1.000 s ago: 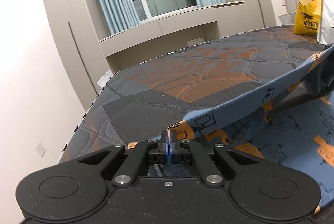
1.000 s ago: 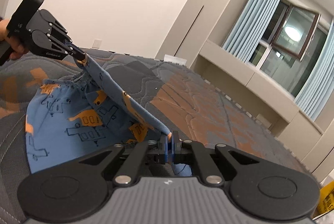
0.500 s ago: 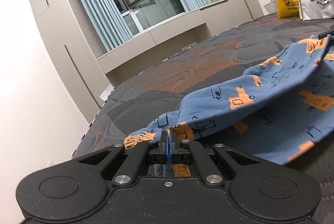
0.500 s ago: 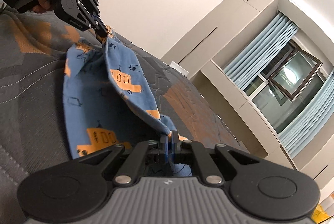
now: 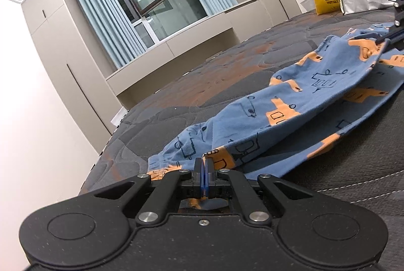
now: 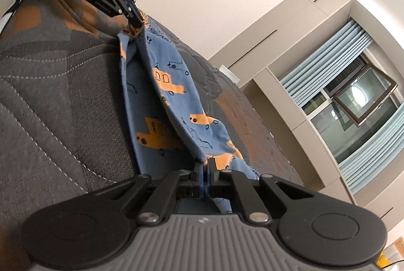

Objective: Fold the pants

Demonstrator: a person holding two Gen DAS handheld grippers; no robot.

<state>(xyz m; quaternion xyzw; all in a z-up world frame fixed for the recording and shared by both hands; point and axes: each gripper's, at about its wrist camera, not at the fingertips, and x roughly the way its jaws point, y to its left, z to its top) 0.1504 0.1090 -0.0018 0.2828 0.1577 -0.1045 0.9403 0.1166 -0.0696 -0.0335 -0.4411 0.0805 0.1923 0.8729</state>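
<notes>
Pants (image 5: 285, 104) are lying on the bed (image 5: 227, 69), blue with orange print, with the top layer lifted and stretched between both grippers. Left gripper (image 5: 203, 165): jaws pressed together on a fabric edge at one end. Right gripper (image 6: 206, 166): jaws likewise clamped on the cloth at the other end. In the right wrist view the left gripper (image 6: 133, 18) is seen pinching the far end, with the held edge drawn into a fairly taut ridge above the lower layer.

The step is judged to be a lengthwise fold in progress, with the top layer not yet laid flat.

Risks:
- Only a thin bite of cloth is held in each pair of jaws, so slip-out is likely if tension is raised.
- If one end is lowered before the other, a skewed fold with misaligned edges would result.
- The lower layer could be dragged along the quilted mattress and bunched, since nothing is pinning it.
- Whether one or both layers are gripped cannot be told from these views.
</notes>
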